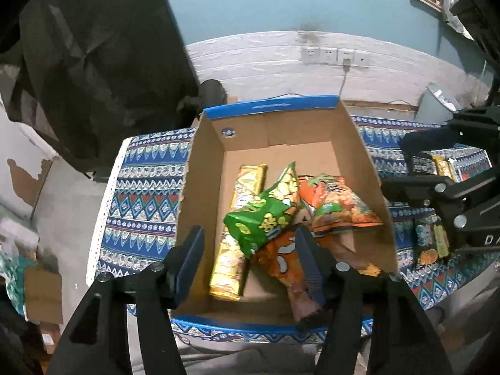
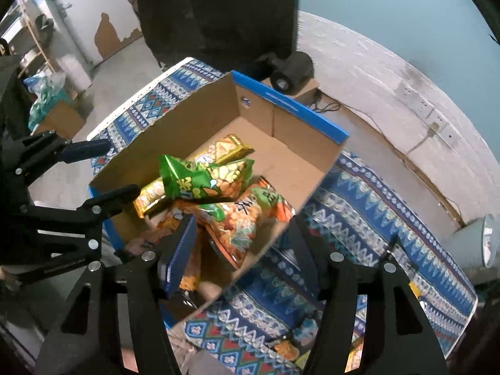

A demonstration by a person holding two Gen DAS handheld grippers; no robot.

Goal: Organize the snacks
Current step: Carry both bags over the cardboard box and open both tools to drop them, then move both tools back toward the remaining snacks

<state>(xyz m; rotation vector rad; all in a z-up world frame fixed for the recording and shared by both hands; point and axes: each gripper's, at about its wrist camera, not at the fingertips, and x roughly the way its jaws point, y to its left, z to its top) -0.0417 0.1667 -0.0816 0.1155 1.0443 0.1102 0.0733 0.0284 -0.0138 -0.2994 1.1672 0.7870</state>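
Our left claw [image 1: 250, 259] hangs with its jaws apart over the near end of the open brown cardboard box with blue rim [image 1: 272, 103], gripping nothing. Our right claw [image 2: 242, 250] likewise gapes, straddling the box's right wall, empty. Inside the box lie a long gold wrapped bar [image 1: 239, 228], a green snack bag [image 1: 268, 212] over it, and orange snack bags [image 1: 337, 203] to the right. Beneath spreads the table's blue patterned cloth [image 1: 143, 206].

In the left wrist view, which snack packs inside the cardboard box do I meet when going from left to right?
Gold pack → green bag → orange bag with the green top.
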